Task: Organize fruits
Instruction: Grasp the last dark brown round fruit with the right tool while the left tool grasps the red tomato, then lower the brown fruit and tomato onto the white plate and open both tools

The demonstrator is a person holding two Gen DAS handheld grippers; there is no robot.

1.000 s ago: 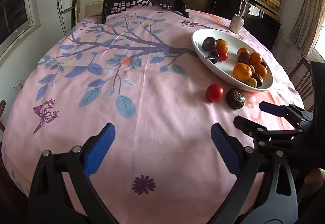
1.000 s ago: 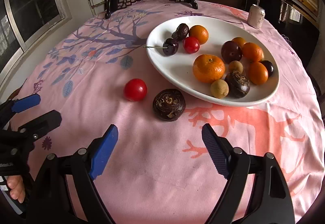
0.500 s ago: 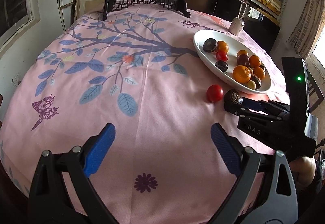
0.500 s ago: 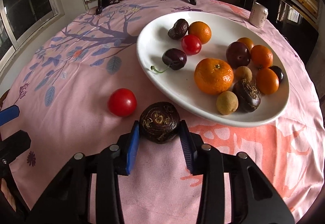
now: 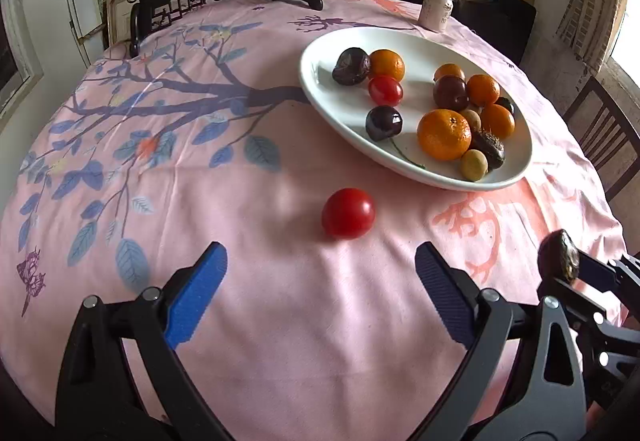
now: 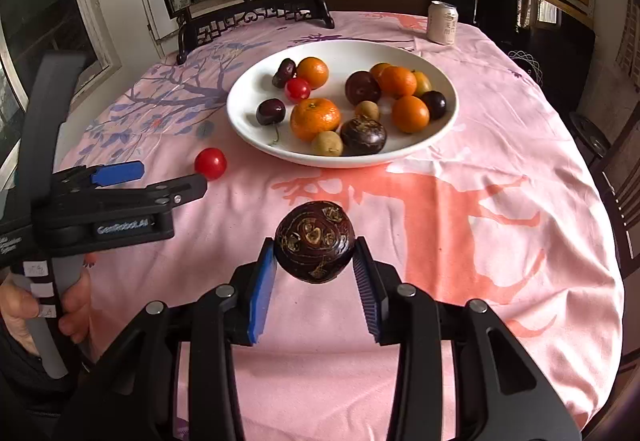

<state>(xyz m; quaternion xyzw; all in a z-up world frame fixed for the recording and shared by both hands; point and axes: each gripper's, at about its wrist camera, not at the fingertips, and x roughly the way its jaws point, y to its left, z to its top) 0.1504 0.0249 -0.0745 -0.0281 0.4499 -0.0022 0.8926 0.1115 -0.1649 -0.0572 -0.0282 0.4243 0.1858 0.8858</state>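
The dark water chestnut [image 6: 314, 247] is pinched between the blue pads of the right gripper [image 6: 315, 257], and it looks lifted clear of the pink tablecloth [image 6: 460, 225], probably so it can be carried over the rim without dragging. The jaws are closed narrow around its sides, gripped near the widest part, which should keep a round, hard thing from popping out.

The white oval plate [image 6: 440, 81] is straight ahead and already loaded: tangerines, cherries, a cherry tomato, a couple of longans, another water chestnut. So that's clearly where everything is being collected.

One red cherry tomato [image 5: 348, 213] is left loose on the tabletop, just short of the plate's near rim. The left gripper [image 5: 320, 281] is lined up right behind it with the jaws spread wide and nothing held, seemingly readied for the next grab. A soft tomato like that would want a gentle squeeze.

A drinks can [image 6: 442, 23] is parked beyond the plate, out of the way.
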